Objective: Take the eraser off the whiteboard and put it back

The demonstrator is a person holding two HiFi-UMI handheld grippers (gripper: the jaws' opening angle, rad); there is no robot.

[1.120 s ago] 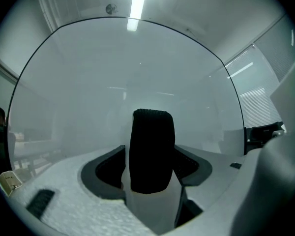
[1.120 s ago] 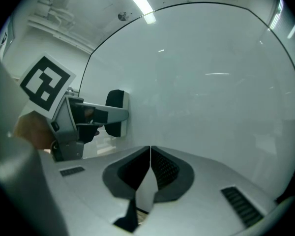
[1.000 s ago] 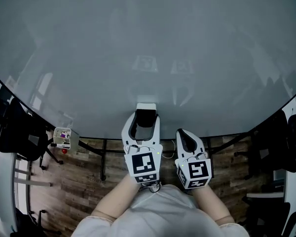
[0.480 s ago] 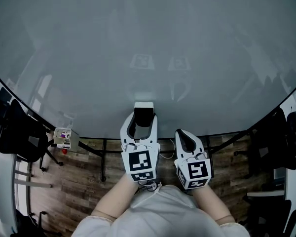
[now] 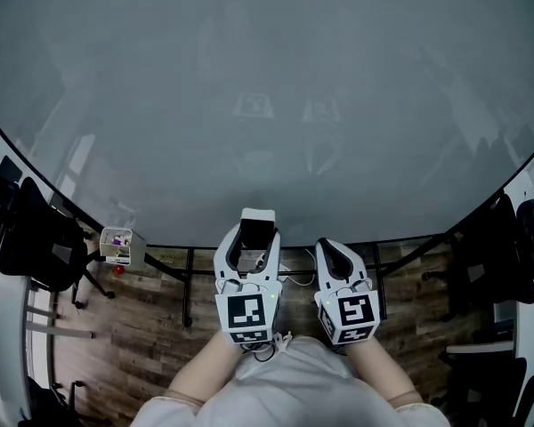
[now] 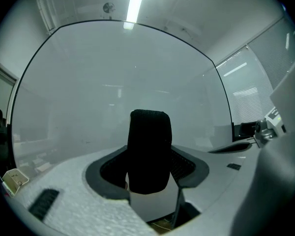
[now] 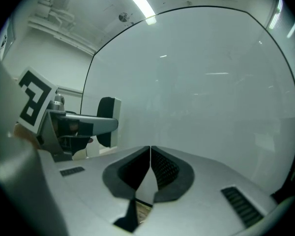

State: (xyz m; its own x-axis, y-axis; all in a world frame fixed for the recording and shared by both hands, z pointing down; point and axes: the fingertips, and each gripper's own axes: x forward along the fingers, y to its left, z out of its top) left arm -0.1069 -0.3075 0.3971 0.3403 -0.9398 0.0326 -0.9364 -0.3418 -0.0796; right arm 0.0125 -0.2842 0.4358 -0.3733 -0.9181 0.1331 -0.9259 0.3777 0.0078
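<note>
The whiteboard fills most of the head view. The eraser, black felt on a white back, stands upright between the jaws of my left gripper, which is shut on it just off the board's lower edge. In the left gripper view the eraser rises between the pads with the whiteboard behind it. My right gripper hovers beside the left one, shut and empty, and in its own view the jaws of the right gripper meet. The eraser in the left gripper shows there at the left.
Below the board runs a dark stand frame over wooden floor. A small white box with bits in it sits at the left. Dark chairs stand at the left and at the right.
My left gripper has drawn back from the board towards the person, bringing the eraser with it. The right gripper has stayed where it was.
</note>
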